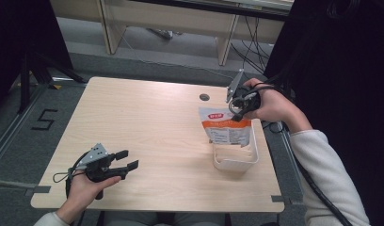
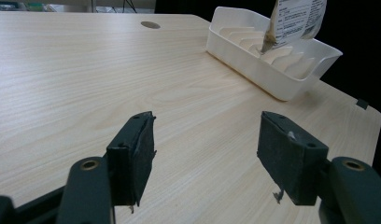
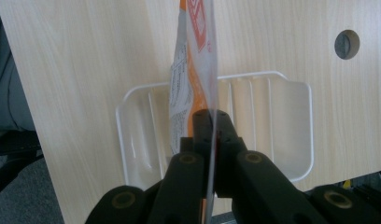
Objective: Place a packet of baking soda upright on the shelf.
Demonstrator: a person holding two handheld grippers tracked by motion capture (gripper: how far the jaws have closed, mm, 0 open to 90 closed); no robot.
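We are pinching an orange-and-white pouch (image 3: 198, 56) edge-on in the right tool (image 3: 210, 123), jaws closed on it. It is hanging over a white ribbed tray (image 3: 291, 130) sitting on the bench (image 3: 86, 56), near a round hole (image 3: 347, 44).

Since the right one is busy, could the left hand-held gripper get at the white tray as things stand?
Probably yes: the left hand-held gripper is open, with bare table between it and the white tray.

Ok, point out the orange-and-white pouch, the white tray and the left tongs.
orange-and-white pouch (image 1: 226, 126), high view, printed front.
white tray (image 2: 272, 79), left gripper view, near side wall.
left tongs (image 1: 126, 159), high view, between the open tips.
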